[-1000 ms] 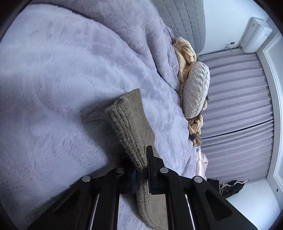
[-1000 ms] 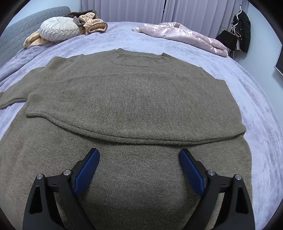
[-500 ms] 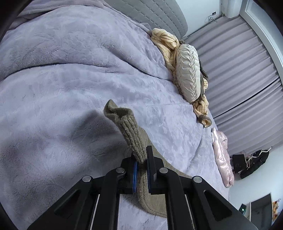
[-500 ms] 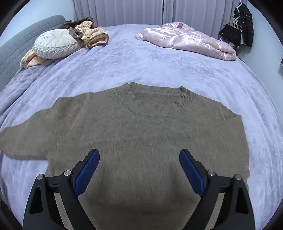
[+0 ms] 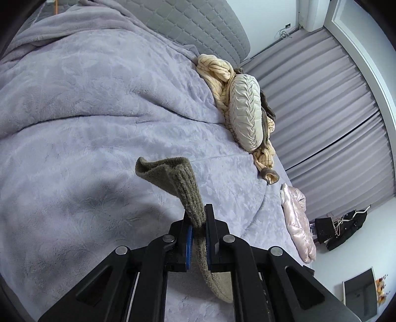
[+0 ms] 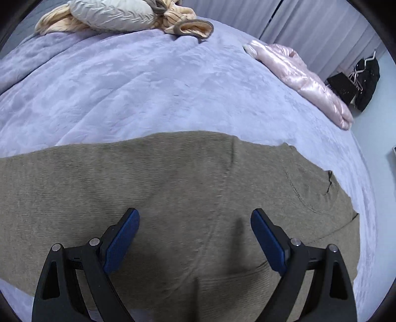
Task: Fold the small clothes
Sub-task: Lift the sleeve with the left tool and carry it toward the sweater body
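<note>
On the lilac bedspread point(image 5: 74, 123), we grip the ribbed cuff point(image 5: 183, 183) of the olive-brown sweater point(image 6: 173, 188) with the left gripper point(image 5: 198, 223), its jaws pinched tight on the knit. A second ago the cuff hung lower, close to the cover; now it stands raised off the bedspread, its end flopping over, the sleeve trailing down behind the jaws.

Beyond the cuff, toward the headboard point(image 5: 198, 22), lie a cream cushion point(image 5: 246, 111) and a striped yellow garment point(image 5: 217, 71); farther along the bedspread, a pink jacket point(image 5: 297, 223).

To the right, the right gripper point(image 6: 195, 237) hovers just above the sweater's body with its blue pads point(image 6: 121, 240) spread wide, holding nothing. A second ago the sweater showed a fold line across its middle with the collar facing us; now the view has swung and come in close — the collar point(image 6: 309, 193) sits off to the right and the fabric looks blurred.

We judge the sleeve fold is under way: the lifted cuff should next travel across onto the body.
</note>
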Demonstrator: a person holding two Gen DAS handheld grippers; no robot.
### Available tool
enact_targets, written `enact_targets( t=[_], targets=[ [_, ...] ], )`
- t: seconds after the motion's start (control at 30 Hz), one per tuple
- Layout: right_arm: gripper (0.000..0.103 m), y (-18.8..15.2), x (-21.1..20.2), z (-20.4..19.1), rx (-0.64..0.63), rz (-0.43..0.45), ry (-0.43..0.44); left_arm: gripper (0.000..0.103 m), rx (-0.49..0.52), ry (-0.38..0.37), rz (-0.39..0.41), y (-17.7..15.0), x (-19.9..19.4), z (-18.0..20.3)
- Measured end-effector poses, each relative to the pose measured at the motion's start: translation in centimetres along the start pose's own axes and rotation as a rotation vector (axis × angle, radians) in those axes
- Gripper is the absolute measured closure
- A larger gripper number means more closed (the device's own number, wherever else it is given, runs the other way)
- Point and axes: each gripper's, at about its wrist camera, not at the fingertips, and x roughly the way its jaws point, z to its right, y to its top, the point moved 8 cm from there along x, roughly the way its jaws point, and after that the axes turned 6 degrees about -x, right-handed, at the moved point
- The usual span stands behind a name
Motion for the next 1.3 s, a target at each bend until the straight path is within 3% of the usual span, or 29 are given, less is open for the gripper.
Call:
enact_targets(
  t=[0.07, 0.1, 0.17, 0.23, 0.3, 0.37, 0.43, 0.53, 0.67, 0.73, 0.77, 0.8, 0.83, 1.07, 1.2, 1.3],
  targets=[
    [0.010, 0.0, -1.5, -3.6, -0.020, 0.014, 0.271, 0.094, 0.037, 0.011, 0.016, 0.2, -0.7, 0.8],
    [0.010, 0.0, -2.5, -4.4, -0.034, 0.039, 0.339, 0.094, 0.047, 0.008, 0.019, 0.2, -1.0, 1.2],
    [0.010, 0.4, -3.6, -3.2, -0.030, 0.095, 0.283, 0.094, 0.066, 0.006, 0.016, 0.1, -1.0, 1.8],
    [0.010, 0.7, -3.0, -0.5, 0.037, 0.094, 0.221, 0.094, 0.091, 0.020, 0.001, -0.1, -0.4, 2.3],
    [0.010, 0.3, -1.6, 3.0, 0.179, 0.046, 0.187, 0.093, 0.087, 0.022, -0.057, -0.7, 1.4, 1.8],
    [0.010, -0.7, 0.1, 5.7, 0.320, -0.002, 0.207, 0.093, 0.072, 0.073, -0.081, -1.0, 2.9, 0.3],
    [0.010, -1.9, 1.5, 6.6, 0.377, -0.055, 0.235, 0.093, 0.042, 0.127, -0.088, -1.2, 4.2, -1.9],
    [0.010, -2.6, 1.6, 5.3, 0.294, -0.046, 0.198, 0.093, -0.066, 0.104, -0.134, -1.8, 5.6, -4.8],
    [0.010, -3.1, 1.2, 3.9, 0.199, -0.025, 0.147, 0.092, -0.136, 0.113, -0.185, -3.1, 7.0, -7.4],
    [0.009, -3.7, 1.1, 4.2, 0.202, -0.017, 0.151, 0.033, -0.182, 0.102, -0.190, -3.4, 7.5, -8.2],
    [0.009, -3.8, 1.0, 4.2, 0.208, -0.015, 0.160, 0.033, -0.208, 0.051, -0.162, -3.3, 7.4, -8.1],
    [0.009, -3.8, 1.1, 4.3, 0.212, -0.012, 0.168, 0.056, -0.201, 0.060, -0.139, -3.1, 7.3, -8.0],
    [0.009, -3.6, 1.4, 4.5, 0.213, -0.009, 0.173, 0.094, -0.170, 0.092, -0.129, -2.9, 7.4, -8.0],
    [0.009, -2.5, 1.8, 4.1, 0.195, -0.015, 0.177, 0.096, -0.183, 0.132, -0.124, -3.0, 7.0, -8.7],
    [0.009, -2.1, 1.6, 4.1, 0.209, -0.024, 0.145, 0.096, -0.121, 0.132, -0.091, -2.4, 5.7, -6.7],
    [0.009, -1.7, 1.0, 2.0, 0.133, -0.035, 0.117, 0.096, -0.072, 0.129, -0.077, -2.0, 4.9, -4.7]
  ],
)
